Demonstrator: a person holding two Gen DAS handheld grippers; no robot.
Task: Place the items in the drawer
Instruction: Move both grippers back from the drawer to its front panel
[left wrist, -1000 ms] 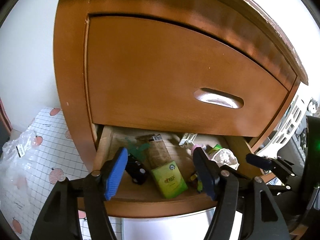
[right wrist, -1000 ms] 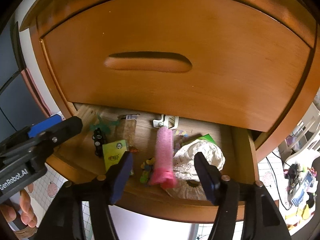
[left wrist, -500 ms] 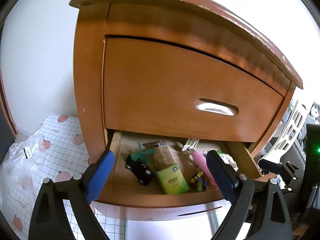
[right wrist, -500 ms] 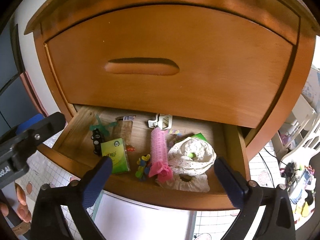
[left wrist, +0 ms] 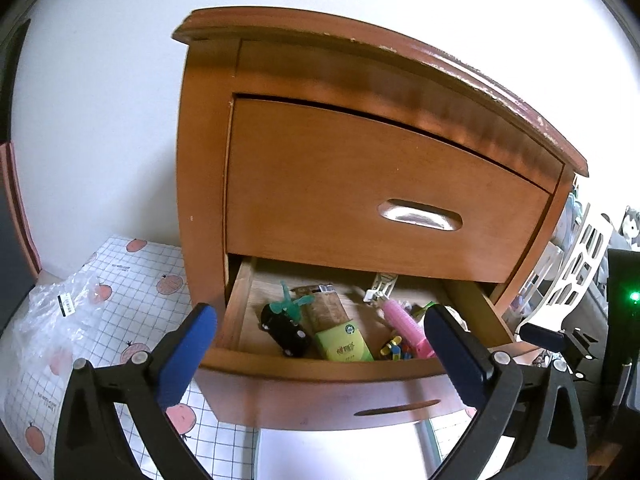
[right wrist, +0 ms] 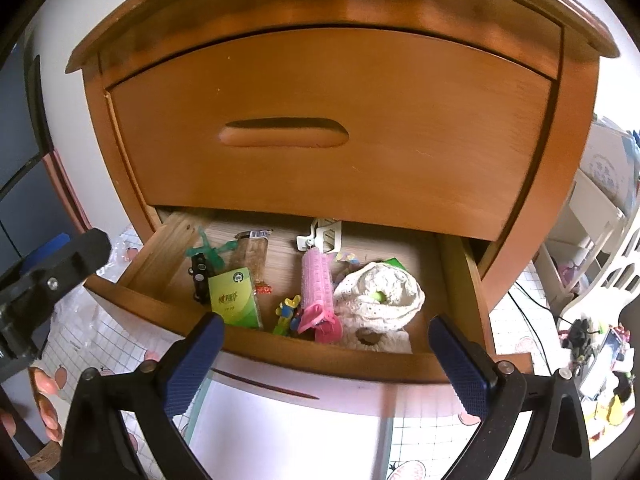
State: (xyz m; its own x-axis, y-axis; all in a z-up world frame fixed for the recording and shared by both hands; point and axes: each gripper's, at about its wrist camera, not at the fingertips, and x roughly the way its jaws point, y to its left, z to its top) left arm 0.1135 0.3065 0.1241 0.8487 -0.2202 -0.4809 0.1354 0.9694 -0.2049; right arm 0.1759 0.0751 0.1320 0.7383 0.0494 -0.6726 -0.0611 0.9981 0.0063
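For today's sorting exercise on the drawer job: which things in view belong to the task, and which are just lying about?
Part of the job:
- open lower drawer
- green packet
- pink hair roller
- white lace cloth
- black toy car
- left gripper, right gripper, both open and empty

Lying about:
- closed upper drawer
- plastic bag
- patterned floor mat

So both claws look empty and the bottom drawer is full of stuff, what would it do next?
Probably push the open lower drawer shut: both the left gripper and right gripper are open and empty, and the pink hair roller and green packet already lie inside.
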